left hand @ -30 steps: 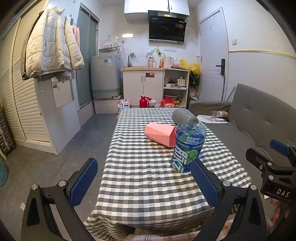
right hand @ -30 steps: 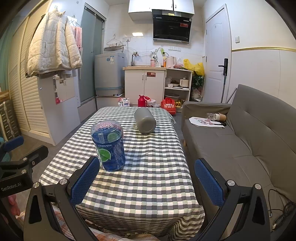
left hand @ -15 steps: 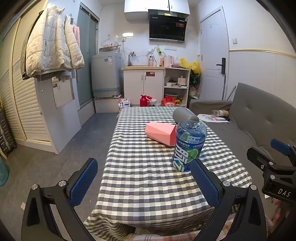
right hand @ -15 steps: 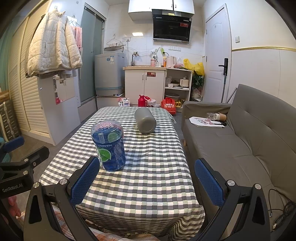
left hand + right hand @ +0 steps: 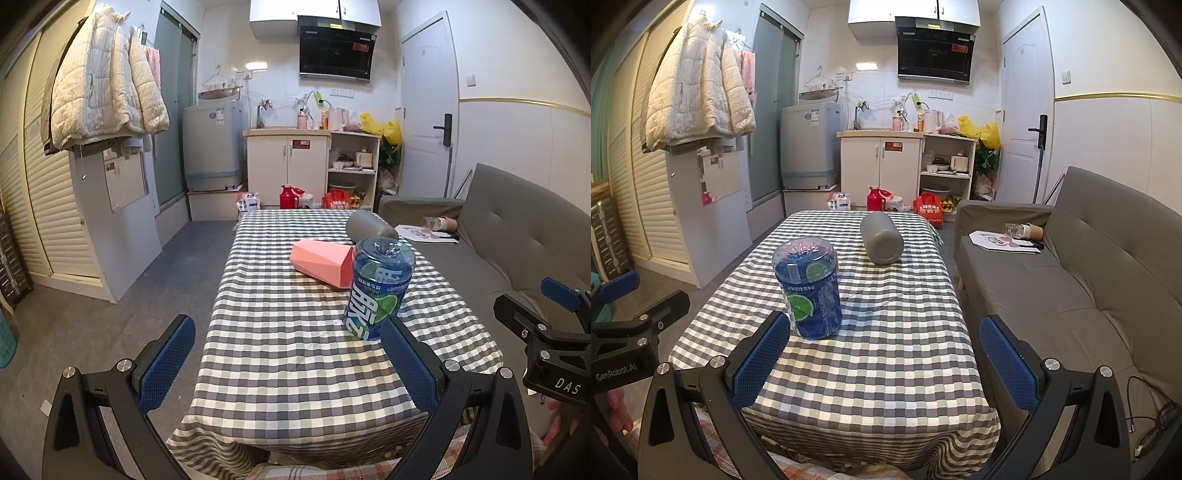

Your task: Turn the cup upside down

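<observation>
A blue plastic cup (image 5: 378, 288) with a lime label stands bottom up on the checked tablecloth (image 5: 288, 332); it also shows in the right wrist view (image 5: 809, 288). A pink faceted cup (image 5: 321, 261) lies on its side behind it. A grey cup (image 5: 881, 238) lies on its side farther back, also in the left wrist view (image 5: 369, 226). My left gripper (image 5: 286, 363) is open and empty near the table's front edge. My right gripper (image 5: 882, 365) is open and empty, just in front of the blue cup.
A grey sofa (image 5: 1089, 280) runs along the table's right side, with papers and a bottle (image 5: 1015, 234) on it. Open floor (image 5: 110, 314) lies to the left. Kitchen cabinets (image 5: 882, 170) and a washing machine (image 5: 809, 144) stand at the back.
</observation>
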Motion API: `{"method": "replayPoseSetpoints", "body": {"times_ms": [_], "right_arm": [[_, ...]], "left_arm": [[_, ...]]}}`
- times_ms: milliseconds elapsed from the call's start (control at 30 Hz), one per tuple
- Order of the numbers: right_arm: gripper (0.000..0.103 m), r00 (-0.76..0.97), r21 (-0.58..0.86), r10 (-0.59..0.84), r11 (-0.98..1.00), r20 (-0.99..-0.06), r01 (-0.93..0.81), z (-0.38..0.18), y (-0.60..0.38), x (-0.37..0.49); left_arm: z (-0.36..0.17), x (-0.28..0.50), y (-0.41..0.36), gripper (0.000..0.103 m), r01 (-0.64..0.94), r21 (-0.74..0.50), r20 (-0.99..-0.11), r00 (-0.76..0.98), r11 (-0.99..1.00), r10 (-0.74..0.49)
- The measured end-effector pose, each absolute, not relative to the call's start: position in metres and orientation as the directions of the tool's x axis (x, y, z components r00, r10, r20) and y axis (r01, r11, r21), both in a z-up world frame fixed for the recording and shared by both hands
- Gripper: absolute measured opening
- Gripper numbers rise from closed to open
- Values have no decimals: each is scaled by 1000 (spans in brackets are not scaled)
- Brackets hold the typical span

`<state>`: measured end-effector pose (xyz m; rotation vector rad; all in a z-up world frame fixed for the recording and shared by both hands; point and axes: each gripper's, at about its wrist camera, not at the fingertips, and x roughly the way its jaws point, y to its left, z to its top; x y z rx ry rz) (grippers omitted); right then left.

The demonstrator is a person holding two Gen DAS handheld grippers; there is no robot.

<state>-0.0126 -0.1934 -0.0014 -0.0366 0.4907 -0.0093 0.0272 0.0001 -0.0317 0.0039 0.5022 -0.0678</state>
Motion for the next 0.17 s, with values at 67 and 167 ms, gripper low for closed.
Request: {"method": "replayPoseSetpoints", "body": {"times_ms": [67, 167], "right_arm": [[103, 882, -35, -18, 999, -471, 1, -2, -194, -11], [103, 882, -34, -19, 999, -471, 3, -2, -194, -10]], "left_arm": [[-32, 26, 1, 103, 67, -19, -478, 876, 998, -68], [-32, 26, -1, 103, 72, -14, -478, 876, 997, -70]]}}
